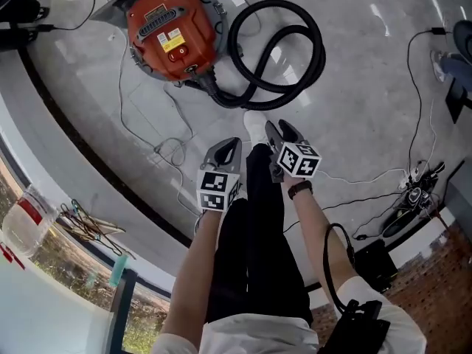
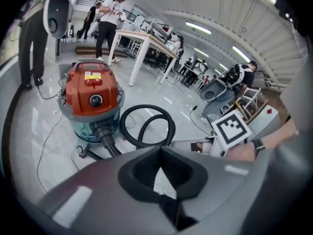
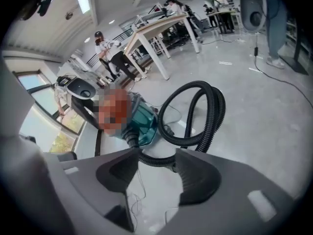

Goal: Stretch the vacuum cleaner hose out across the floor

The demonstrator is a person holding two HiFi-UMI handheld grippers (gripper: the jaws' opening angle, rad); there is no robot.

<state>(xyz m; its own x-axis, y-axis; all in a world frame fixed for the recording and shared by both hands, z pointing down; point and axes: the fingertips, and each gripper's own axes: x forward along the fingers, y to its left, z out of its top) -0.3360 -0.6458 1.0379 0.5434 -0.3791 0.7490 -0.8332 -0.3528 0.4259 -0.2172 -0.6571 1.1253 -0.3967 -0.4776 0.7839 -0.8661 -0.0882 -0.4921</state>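
A red-topped vacuum cleaner (image 1: pixel 171 32) stands on the grey floor ahead of me. Its black ribbed hose (image 1: pixel 316 61) lies coiled in a double loop to the right of it. My left gripper (image 1: pixel 230 146) is held above my legs, shut with nothing in it, well short of the hose. My right gripper (image 1: pixel 283 130) is beside it, open and empty, nearer the hose's lower bend. The left gripper view shows the vacuum (image 2: pixel 93 89) and hose (image 2: pixel 146 107) beyond the shut jaws (image 2: pixel 159 152). In the right gripper view, the hose (image 3: pixel 215 116) lies past the parted jaws (image 3: pixel 154 153).
Thin cables trail over the floor around the vacuum and to a power strip (image 1: pixel 413 194) at the right. My white shoe (image 1: pixel 254 124) is just below the hose. A white table (image 2: pixel 142 35) and several standing people are farther off. A dark curved strip (image 1: pixel 81 142) crosses the floor at left.
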